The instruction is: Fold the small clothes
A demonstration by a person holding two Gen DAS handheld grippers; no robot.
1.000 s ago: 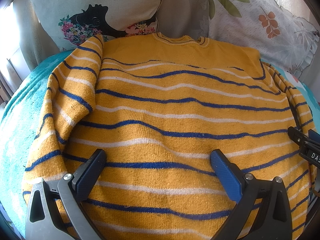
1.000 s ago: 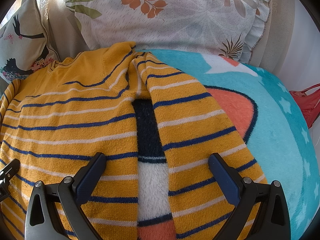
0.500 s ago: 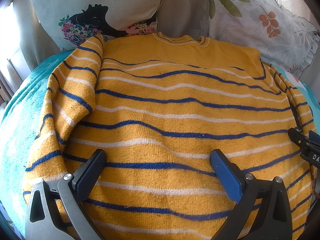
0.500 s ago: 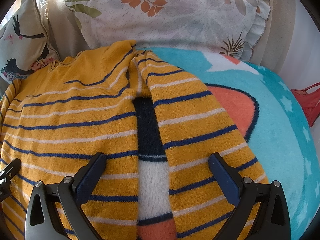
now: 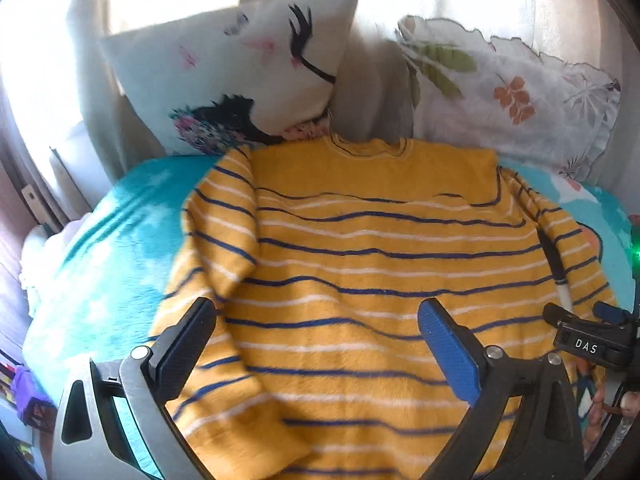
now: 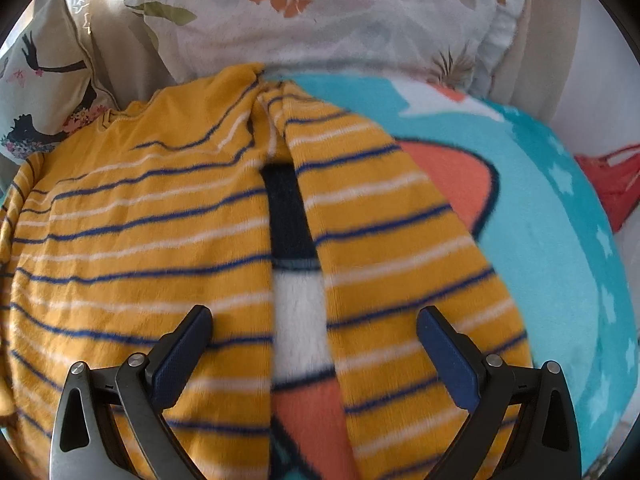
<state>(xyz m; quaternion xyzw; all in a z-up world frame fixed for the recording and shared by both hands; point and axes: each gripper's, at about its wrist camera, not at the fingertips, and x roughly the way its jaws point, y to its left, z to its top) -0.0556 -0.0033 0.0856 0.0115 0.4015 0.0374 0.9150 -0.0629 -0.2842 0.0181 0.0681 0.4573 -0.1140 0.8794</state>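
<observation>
1. Left wrist view is pulling back and up from the sweater (image 5: 380, 280): a second ago the yellow knit was filling the shot, now more of the teal blanket (image 5: 104, 240) left of it is showing, plus the whole bird pillow (image 5: 240, 76) behind the collar.
2. Left gripper (image 5: 316, 344) is hovering over the sweater's lower body, fingers spread wide, gripping nothing.
3. Sweater itself is lying flat on the blanket just like before, left sleeve flopped along its side, collar toward the pillows. So I'm guessing no fold has started, just repositioning.
4. Right gripper (image 6: 312, 344) is also backing off a little, wide apart and empty, hanging over the gap between the body and the right sleeve (image 6: 380, 240).
</observation>
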